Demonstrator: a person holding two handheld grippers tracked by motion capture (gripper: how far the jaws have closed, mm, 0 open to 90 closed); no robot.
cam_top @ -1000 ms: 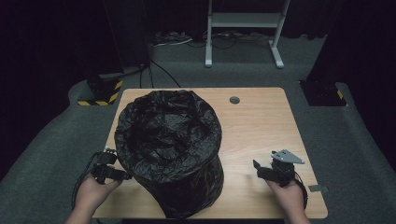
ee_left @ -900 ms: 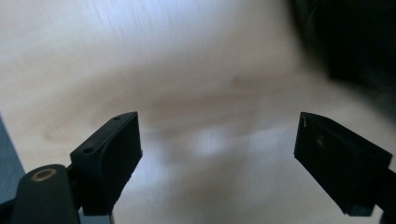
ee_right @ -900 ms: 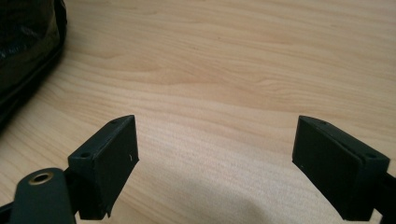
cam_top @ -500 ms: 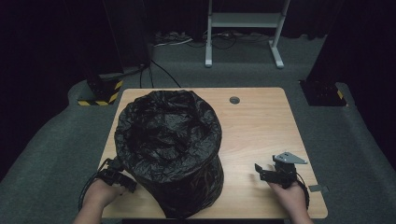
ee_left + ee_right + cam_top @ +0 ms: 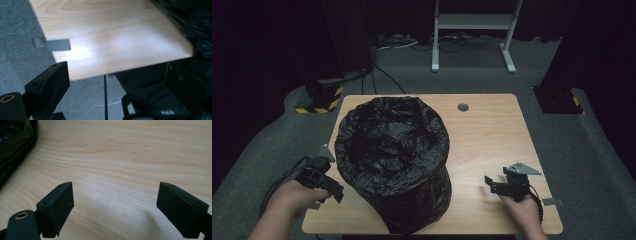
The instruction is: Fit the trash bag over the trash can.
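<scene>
- Left hand-held black two-jaw gripper (image 5: 321,176) at lower left of the high view, just off the table's near left edge, jaws wide apart and empty in the left gripper view.
- Right hand-held black two-jaw gripper (image 5: 504,185) at lower right, low over bare wood, jaws likewise spread with nothing between them.
- Between the two, left of centre: large round bin lined with crinkled black plastic bag (image 5: 394,160), standing upright on the light wooden rectangular table (image 5: 492,135), near the front edge.
- Farther back, upper centre: grey metal stand legs (image 5: 472,35) on the carpet.
- Likely risk: thin slippery liner tearing or slipping from a one-sided pinch; bin tipping toward the near edge if pulled unevenly.
</scene>
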